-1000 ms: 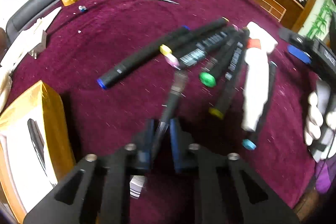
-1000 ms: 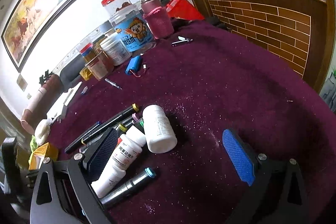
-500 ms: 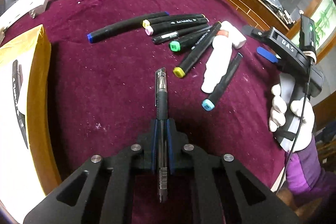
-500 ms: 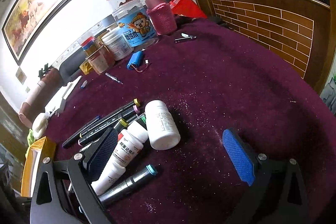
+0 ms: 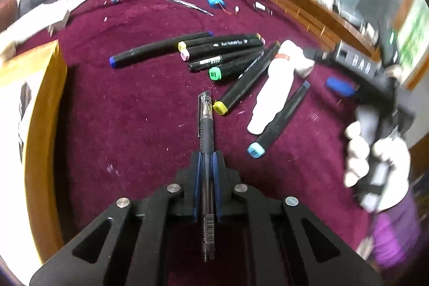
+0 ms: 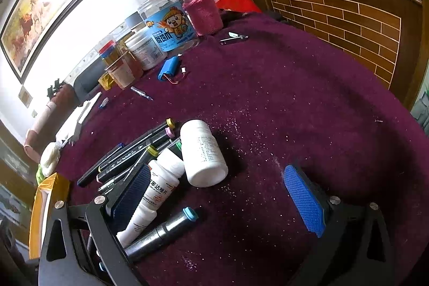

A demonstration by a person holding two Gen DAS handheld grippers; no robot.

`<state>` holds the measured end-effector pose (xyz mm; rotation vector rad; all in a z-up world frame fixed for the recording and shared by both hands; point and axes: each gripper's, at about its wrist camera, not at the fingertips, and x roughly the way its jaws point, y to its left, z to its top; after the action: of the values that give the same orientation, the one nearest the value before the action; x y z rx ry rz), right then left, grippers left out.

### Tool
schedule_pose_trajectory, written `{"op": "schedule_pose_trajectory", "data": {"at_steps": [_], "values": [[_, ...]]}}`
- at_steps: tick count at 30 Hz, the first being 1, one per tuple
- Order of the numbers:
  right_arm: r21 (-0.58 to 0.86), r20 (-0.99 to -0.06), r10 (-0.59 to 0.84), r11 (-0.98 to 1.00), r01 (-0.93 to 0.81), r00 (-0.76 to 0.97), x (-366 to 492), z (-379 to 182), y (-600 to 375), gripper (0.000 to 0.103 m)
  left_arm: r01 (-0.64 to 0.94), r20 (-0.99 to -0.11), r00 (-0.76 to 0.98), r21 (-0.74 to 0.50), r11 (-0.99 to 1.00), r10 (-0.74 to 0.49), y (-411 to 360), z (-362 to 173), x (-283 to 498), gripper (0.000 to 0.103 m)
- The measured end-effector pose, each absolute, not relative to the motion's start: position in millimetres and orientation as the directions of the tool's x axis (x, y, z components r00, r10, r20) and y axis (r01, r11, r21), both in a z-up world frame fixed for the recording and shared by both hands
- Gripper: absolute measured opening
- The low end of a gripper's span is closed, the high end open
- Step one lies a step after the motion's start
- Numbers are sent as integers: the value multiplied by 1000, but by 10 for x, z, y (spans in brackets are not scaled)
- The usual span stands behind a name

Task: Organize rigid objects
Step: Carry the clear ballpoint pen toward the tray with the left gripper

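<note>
My left gripper [image 5: 206,160] is shut on a black gel pen [image 5: 206,122] that sticks out forward, its clear cap hanging above the maroon tablecloth [image 5: 128,119]. Beyond its tip lie several black markers [image 5: 222,48] with coloured caps and a white bottle [image 5: 273,93] on its side. In the right wrist view my right gripper [image 6: 214,192] stands open, with nothing between its fingers. Its left finger [image 6: 131,192] rests beside a labelled white bottle [image 6: 161,184] and a blue-capped marker [image 6: 166,229]. A second white bottle [image 6: 203,152] lies just ahead of it.
A yellow box [image 5: 40,98] sits at the left table edge. Jars, a pink flask [image 6: 201,7], tape rolls and a blue battery pack [image 6: 169,67] crowd the far side. A gloved hand [image 5: 375,157] holds the right gripper at the table's right edge, near a brick-patterned wooden counter [image 6: 348,18].
The left gripper has drawn back from the marker pile with the gel pen and rolled, so the pen now points straight ahead. The right gripper has stayed where it was.
</note>
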<state>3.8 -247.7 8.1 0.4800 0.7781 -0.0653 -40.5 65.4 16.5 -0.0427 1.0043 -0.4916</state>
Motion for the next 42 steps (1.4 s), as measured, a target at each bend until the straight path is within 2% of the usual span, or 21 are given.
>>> {"op": "schedule_pose_trajectory", "data": {"at_steps": [8,15,19,21,22,27,29,35,37,38,40,41,42], "values": [[389,-702,122,891,235,702,71,62,-2483,98,360,-645,516,-435,826,-564,1064,508,-720,6],[326,-691,94,925,193,716,-46,290,-2362,98,381,-557,563,-481,790,-611,1347,711,-879,6],[224,-708,-1,948,225,706,62,375,-2370,97,383,-545,570,-486,786,-615,1414,712,-933,6],[146,-724,-45,965,217,688,179,389,-2341,85,374,-544,576,-488,788,-610,1461,706,-978,6],[106,-731,-62,973,203,679,244,379,-2310,74,367,-543,580,-491,790,-607,1494,706,-984,6],[-21,-788,-111,988,154,606,518,212,-2175,54,320,-548,614,-485,814,-568,1725,737,-1068,6],[-24,-809,-99,990,136,579,592,131,-2161,31,291,-550,631,-486,824,-547,1864,740,-1104,6],[79,-826,-11,987,136,564,554,66,-2331,29,196,-553,665,-519,832,-502,2329,700,-1160,6],[166,-810,66,979,120,583,459,126,-2439,31,179,-551,669,-532,827,-499,2423,686,-1180,6],[217,-794,104,969,119,599,418,168,-2499,34,171,-550,675,-533,829,-493,2462,684,-1195,6],[278,-764,125,949,148,633,343,264,-2663,59,163,-546,684,-532,831,-484,2513,686,-1223,6],[282,-747,107,945,167,656,309,323,-2742,65,163,-544,687,-531,831,-482,2523,688,-1231,6],[265,-736,78,948,179,673,304,371,-2787,65,161,-543,690,-530,833,-479,2522,688,-1231,6]]}}
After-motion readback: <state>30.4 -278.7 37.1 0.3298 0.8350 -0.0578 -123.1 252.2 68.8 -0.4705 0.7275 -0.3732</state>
